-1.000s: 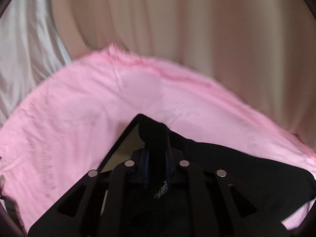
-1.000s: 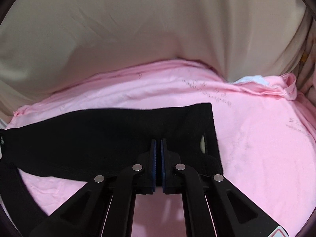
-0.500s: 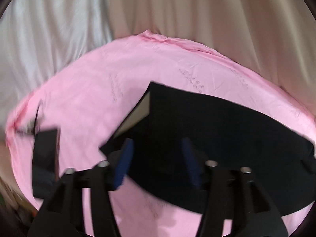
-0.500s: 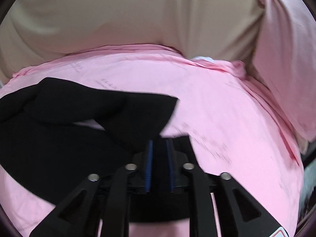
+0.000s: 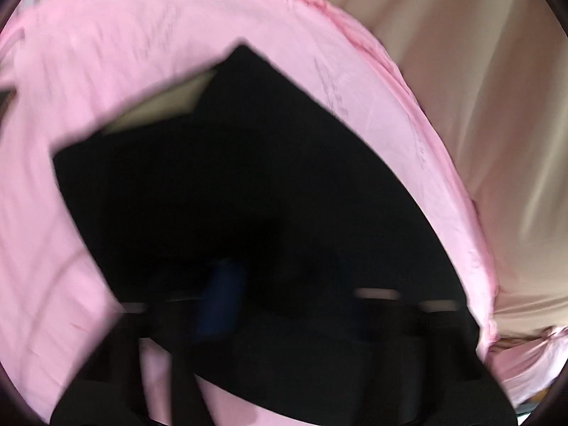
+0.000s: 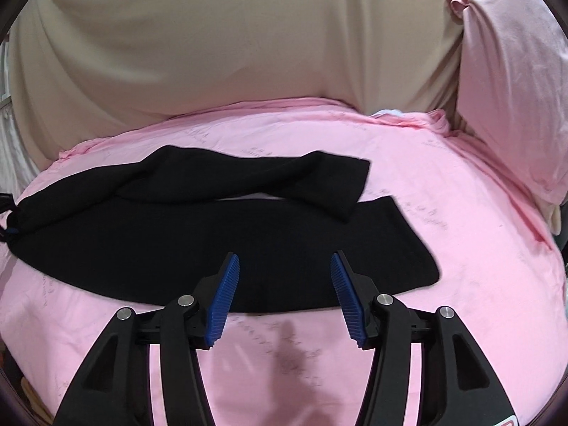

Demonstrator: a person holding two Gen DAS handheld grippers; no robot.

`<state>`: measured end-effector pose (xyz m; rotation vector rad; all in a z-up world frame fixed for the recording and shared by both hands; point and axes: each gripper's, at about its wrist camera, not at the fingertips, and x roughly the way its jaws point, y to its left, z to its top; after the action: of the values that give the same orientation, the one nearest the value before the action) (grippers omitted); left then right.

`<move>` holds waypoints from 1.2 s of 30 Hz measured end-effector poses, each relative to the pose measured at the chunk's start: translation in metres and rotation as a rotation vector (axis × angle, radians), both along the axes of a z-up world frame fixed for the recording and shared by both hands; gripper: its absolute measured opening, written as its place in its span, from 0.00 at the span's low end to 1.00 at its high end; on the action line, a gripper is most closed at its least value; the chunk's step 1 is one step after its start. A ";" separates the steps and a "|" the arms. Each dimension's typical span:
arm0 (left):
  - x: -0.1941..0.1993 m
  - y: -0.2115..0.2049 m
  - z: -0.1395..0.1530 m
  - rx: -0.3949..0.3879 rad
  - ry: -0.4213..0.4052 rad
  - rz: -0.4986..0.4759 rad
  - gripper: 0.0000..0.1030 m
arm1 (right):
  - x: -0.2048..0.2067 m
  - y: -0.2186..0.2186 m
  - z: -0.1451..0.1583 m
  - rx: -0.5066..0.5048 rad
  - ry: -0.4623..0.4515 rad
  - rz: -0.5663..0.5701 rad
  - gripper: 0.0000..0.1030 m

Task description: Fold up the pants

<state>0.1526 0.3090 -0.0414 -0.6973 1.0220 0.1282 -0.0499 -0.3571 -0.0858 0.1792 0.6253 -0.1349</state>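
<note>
The black pants [image 6: 220, 248] lie stretched out across the pink sheet [image 6: 443, 248] of a bed, one leg folded over the other so that the two run side by side. The upper leg is rumpled and sits on the far side of the lower one, its cuff end overlapping the lower leg near that leg's right end. The lower leg lies flatter and reaches a little further to the right. At the far left edge of the pants a small bit of the left hand-held gripper seems to show beside the cloth, though it is too small to be sure.

The right hand-held gripper [image 6: 284, 291] hovers above the near edge of the pants with its jaws spread wide, the blue ribbed pads [image 6: 223, 298] well apart and nothing between them. Its shadow falls on the sheet just in front of the pants.

In the left wrist view everything is smeared by motion. The pants [image 5: 248, 195] fill the middle of that view, with a pale patch of lining showing at their far-left corner. The left hand-held gripper [image 5: 284, 305] is a dark blur against the black cloth; one blue pad [image 5: 220, 298] shows faintly, and I cannot tell whether its jaws are apart or closed.

Behind the pants hangs a beige curtain [image 6: 230, 42], and to their right a pink pillow [image 6: 511, 81] leans upright.
</note>
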 end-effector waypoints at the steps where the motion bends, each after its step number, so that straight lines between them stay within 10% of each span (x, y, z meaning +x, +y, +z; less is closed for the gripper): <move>1: -0.004 0.009 0.006 -0.029 -0.023 -0.003 0.10 | -0.002 0.005 -0.001 0.007 0.004 0.004 0.51; 6: -0.038 0.035 0.037 0.087 -0.056 0.018 0.09 | 0.003 0.007 0.001 0.033 -0.006 0.017 0.51; 23: -0.025 0.040 -0.015 0.182 0.084 0.031 0.09 | 0.165 -0.090 -0.010 0.007 0.174 -0.010 0.60; 25: -0.020 0.039 -0.016 0.190 0.093 0.037 0.09 | 0.180 -0.086 -0.017 0.019 0.185 0.043 0.10; 32: -0.026 0.039 -0.013 0.219 0.098 0.031 0.10 | 0.064 -0.049 0.074 -0.238 -0.227 0.132 0.10; 34: -0.027 0.039 -0.016 0.223 0.100 0.028 0.10 | 0.031 -0.049 0.054 -0.388 -0.204 0.138 0.37; 36: -0.027 0.039 -0.019 0.230 0.099 0.024 0.11 | 0.023 -0.075 0.004 -0.435 0.067 0.045 0.42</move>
<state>0.1254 0.3477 -0.0600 -0.4976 1.0739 0.2985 -0.0264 -0.4317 -0.0821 -0.2600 0.6522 -0.2302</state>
